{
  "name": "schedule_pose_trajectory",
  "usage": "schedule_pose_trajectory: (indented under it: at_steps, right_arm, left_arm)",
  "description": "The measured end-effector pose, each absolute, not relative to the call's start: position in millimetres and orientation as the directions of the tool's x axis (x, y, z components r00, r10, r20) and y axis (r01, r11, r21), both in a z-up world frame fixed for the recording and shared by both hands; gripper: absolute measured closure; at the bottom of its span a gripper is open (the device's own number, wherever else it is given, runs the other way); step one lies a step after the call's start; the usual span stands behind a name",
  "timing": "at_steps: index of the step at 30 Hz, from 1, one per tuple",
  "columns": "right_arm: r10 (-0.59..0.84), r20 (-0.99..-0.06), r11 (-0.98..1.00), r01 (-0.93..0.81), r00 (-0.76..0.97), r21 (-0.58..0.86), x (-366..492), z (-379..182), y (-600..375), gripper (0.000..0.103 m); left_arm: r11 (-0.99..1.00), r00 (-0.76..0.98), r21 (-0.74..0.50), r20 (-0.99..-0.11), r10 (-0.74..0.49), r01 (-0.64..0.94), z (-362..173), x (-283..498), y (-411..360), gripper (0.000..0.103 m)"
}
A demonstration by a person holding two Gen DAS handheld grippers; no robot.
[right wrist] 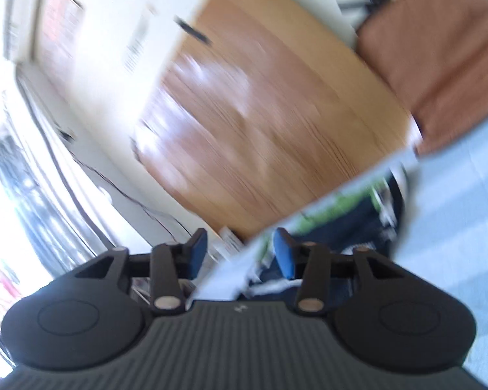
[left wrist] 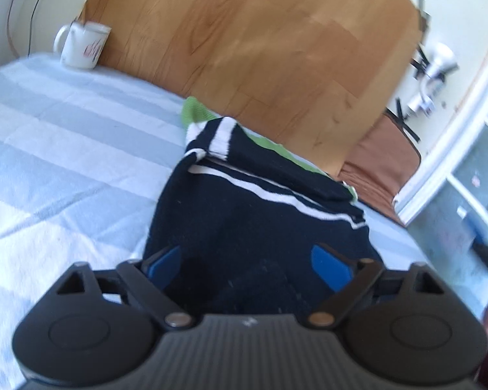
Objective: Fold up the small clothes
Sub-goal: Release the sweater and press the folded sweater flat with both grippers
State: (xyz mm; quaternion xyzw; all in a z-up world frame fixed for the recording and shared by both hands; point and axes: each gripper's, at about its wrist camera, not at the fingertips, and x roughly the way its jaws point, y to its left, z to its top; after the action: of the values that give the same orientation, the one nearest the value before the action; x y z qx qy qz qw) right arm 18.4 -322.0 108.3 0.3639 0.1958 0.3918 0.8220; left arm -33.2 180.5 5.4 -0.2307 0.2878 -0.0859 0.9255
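Clearly soft and light, the navy garment [left wrist: 244, 208] lay between the wide-open left gripper [left wrist: 249, 261]; the right gripper [right wrist: 240, 250] gaped empty, so a hem edge seemed the best hold.

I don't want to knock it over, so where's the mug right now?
In the left wrist view the white mug stands upright at the far left corner of the striped cloth, against the wooden panel, well away from the dark garment.
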Motion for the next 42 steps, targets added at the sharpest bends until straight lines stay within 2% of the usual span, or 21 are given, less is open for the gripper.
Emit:
schedule_pose_trajectory:
  at_steps: [2, 3, 5, 6, 7, 10, 11, 13, 16, 21, 23, 27, 28, 31, 34, 36, 42]
  right_arm:
    - [0.771, 0.009, 0.432, -0.532, 0.637, 0.728, 6, 127, -334, 0.051]
    - [0.755, 0.027, 0.445, -0.542, 0.655, 0.713, -1, 136, -339, 0.051]
    - [0.715, 0.055, 0.481, -0.549, 0.696, 0.684, -17, 152, -351, 0.048]
    - [0.696, 0.066, 0.501, -0.550, 0.715, 0.668, -25, 159, -357, 0.044]
    - [0.675, 0.077, 0.522, -0.548, 0.734, 0.653, -33, 165, -362, 0.039]
    - [0.606, 0.109, 0.576, -0.528, 0.788, 0.624, -56, 180, -376, 0.036]
    - [0.578, 0.116, 0.594, -0.515, 0.807, 0.618, -61, 182, -380, 0.035]
    - [0.536, 0.116, 0.625, -0.486, 0.836, 0.611, -69, 184, -390, 0.024]
    - [0.522, 0.077, 0.647, -0.453, 0.849, 0.613, -66, 181, -394, 0.023]
    - [0.573, -0.067, 0.681, -0.429, 0.817, 0.593, -47, 158, -375, 0.023]
    - [0.604, -0.150, 0.701, -0.432, 0.783, 0.567, -38, 142, -357, 0.023]
    - [0.664, -0.291, 0.715, -0.470, 0.689, 0.518, -28, 110, -313, 0.023]
    - [0.675, -0.316, 0.715, -0.485, 0.667, 0.503, -28, 104, -303, 0.023]
    - [0.694, -0.379, 0.716, -0.533, 0.612, 0.452, -32, 89, -280, 0.022]
    - [0.695, -0.436, 0.718, -0.533, 0.571, 0.447, -35, 72, -266, 0.022]
    - [0.687, -0.474, 0.727, -0.515, 0.551, 0.454, -38, 59, -265, 0.022]
    - [0.608, -0.564, 0.793, -0.466, 0.559, 0.393, -50, 33, -270, 0.022]
  left_arm:
    - [0.885, 0.814, -0.464, -0.501, -0.294, 0.034, 2, -36, 173, 0.005]
    - [0.882, 0.807, -0.469, -0.504, -0.307, 0.042, 1, -37, 170, 0.008]
    - [0.893, 0.804, -0.447, -0.510, -0.305, 0.056, 1, -41, 161, 0.030]
    - [0.902, 0.800, -0.425, -0.514, -0.310, 0.077, 2, -43, 157, 0.062]
    - [0.908, 0.796, -0.408, -0.517, -0.316, 0.095, 3, -47, 154, 0.082]
    - [0.904, 0.806, -0.403, -0.482, -0.343, 0.143, 8, -67, 155, 0.090]
    - [0.905, 0.817, -0.398, -0.465, -0.342, 0.153, 9, -77, 158, 0.090]
    - [0.906, 0.839, -0.390, -0.429, -0.335, 0.163, 11, -98, 166, 0.090]
    - [0.903, 0.862, -0.411, -0.404, -0.307, 0.129, 12, -127, 181, 0.090]
    - [0.878, 0.873, -0.475, -0.406, -0.269, 0.049, 5, -159, 203, 0.088]
    - [0.881, 0.878, -0.473, -0.410, -0.247, 0.027, 5, -167, 204, 0.084]
    - [0.890, 0.875, -0.456, -0.420, -0.242, 0.027, 12, -175, 206, 0.066]
    - [0.892, 0.875, -0.452, -0.421, -0.239, 0.026, 14, -177, 206, 0.057]
    - [0.895, 0.879, -0.445, -0.419, -0.229, 0.020, 19, -182, 206, 0.043]
    - [0.880, 0.865, -0.475, -0.438, -0.246, 0.010, 15, -177, 208, 0.033]
    - [0.862, 0.849, -0.508, -0.455, -0.268, -0.001, 8, -172, 208, 0.029]
    - [0.816, 0.808, -0.576, -0.502, -0.307, -0.049, -11, -158, 208, 0.032]
